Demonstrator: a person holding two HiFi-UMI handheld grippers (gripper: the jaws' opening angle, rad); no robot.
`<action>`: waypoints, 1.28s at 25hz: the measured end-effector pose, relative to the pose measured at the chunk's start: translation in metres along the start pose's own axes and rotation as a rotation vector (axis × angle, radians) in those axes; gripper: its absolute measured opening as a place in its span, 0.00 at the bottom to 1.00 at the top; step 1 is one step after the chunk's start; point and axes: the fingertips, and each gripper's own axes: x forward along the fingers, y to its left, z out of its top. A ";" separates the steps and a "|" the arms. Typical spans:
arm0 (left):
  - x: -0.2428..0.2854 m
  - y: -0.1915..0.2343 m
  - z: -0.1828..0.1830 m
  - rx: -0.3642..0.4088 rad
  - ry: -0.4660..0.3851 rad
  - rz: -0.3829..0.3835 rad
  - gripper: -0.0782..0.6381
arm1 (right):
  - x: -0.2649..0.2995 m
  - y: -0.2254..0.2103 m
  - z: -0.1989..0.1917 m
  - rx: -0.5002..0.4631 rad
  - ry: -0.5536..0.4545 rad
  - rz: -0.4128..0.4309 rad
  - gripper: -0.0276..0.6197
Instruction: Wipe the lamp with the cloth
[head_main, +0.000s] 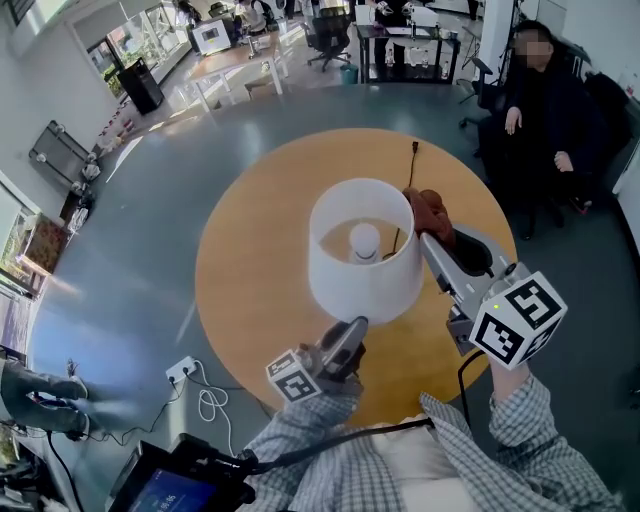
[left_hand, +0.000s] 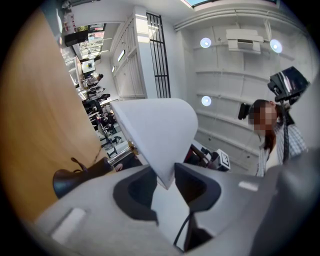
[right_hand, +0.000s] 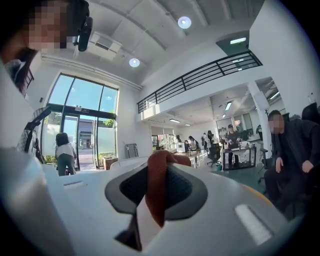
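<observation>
Because the table lamp (head_main: 340, 282) is light enough, I judge, to tip or turn under a wiping stroke, I have my left gripper (head_main: 345, 335) closed on the near lower rim of its white lampshade (head_main: 392, 285). The thin wall is pinched between the pads, so the jaws stand only narrowly apart. With that hold as the brace, my right gripper (head_main: 428, 238) is clamped on the rust-brown cloth (head_main: 432, 207). A fold is squeezed between the jaws and the bunched rest stands out past the tips, which would put fabric, not plastic, against the shade. The cloth sits at the shade's right side by the top rim; whether it touches I cannot tell. The lamp stands near the middle of the round wooden table (head_main: 250, 290), its cord (head_main: 412, 160) trailing toward the far edge. I count one lamp, one shade, one bulb (head_main: 364, 240) inside it, one cloth, one cord, one table and two grippers.
</observation>
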 end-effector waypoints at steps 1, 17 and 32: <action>0.000 0.000 -0.001 0.000 0.000 0.000 0.26 | 0.001 0.000 -0.009 0.008 0.015 0.002 0.16; 0.002 -0.003 -0.002 -0.010 0.020 -0.003 0.26 | 0.001 -0.046 -0.072 0.157 0.153 -0.026 0.16; 0.000 -0.001 -0.005 -0.001 0.033 -0.008 0.26 | 0.072 -0.045 0.001 0.116 0.089 0.184 0.16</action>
